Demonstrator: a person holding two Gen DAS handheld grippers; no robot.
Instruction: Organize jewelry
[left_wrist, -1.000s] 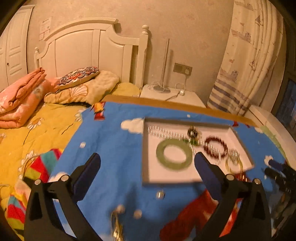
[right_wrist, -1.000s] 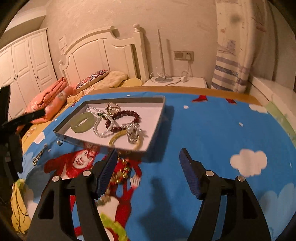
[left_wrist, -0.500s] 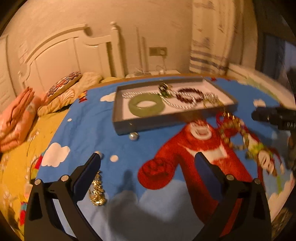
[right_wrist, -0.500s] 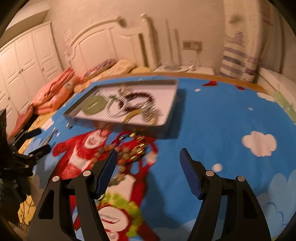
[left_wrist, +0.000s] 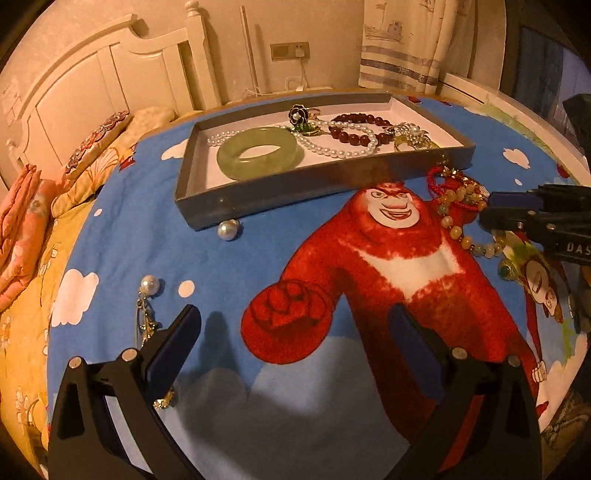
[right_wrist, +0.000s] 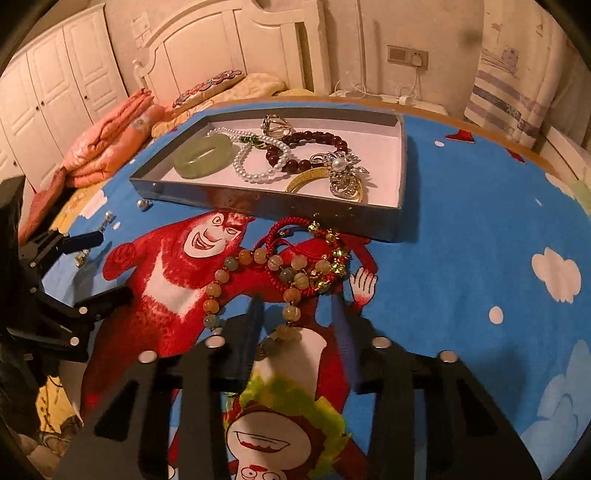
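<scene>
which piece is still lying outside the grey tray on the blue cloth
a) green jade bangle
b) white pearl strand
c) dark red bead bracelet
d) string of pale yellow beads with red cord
d: the string of pale yellow beads with red cord lies on the blue cloth in front of the grey tray, while the bangle, dark red bracelet and pearl strand sit inside the tray.
</scene>
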